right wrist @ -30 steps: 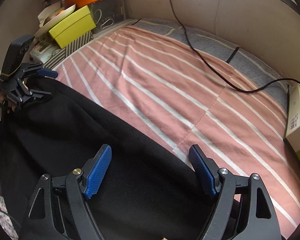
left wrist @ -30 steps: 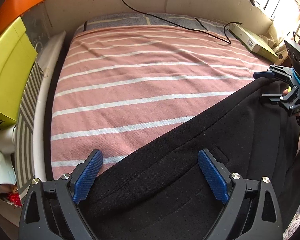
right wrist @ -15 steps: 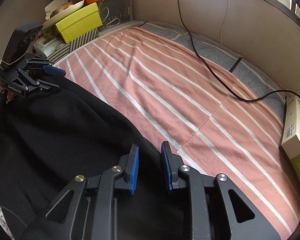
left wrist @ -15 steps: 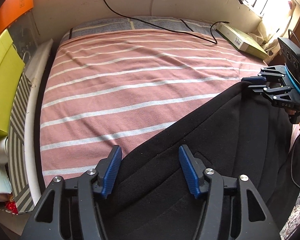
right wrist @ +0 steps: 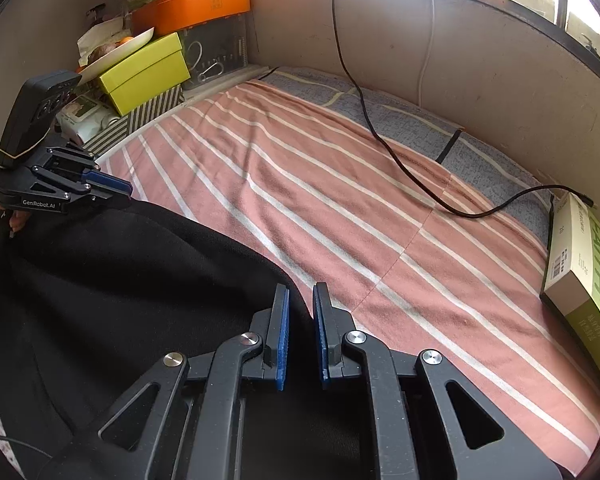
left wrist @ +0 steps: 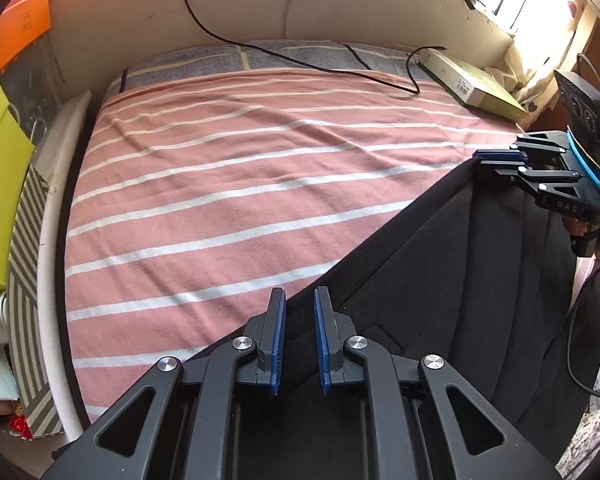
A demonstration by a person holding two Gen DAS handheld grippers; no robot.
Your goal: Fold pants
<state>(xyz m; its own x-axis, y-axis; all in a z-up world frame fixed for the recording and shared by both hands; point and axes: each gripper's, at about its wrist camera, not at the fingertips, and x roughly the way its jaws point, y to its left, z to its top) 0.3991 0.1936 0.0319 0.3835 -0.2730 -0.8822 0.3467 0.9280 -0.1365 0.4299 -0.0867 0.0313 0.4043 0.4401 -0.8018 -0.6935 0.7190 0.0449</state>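
trousers (left wrist: 440, 280) lay black across the bed's (left wrist: 228, 184) near edge, their upper hem strung between left gripper (left wrist: 299, 332) and right gripper (right wrist: 300, 332); both fingers had just closed, pinching that hem.

Pink striped bedsheet (left wrist: 240, 184), black cable (right wrist: 400, 160) across it, yellow-green box (right wrist: 144, 72), orange box (right wrist: 196, 6), book (right wrist: 580, 264) at the edge
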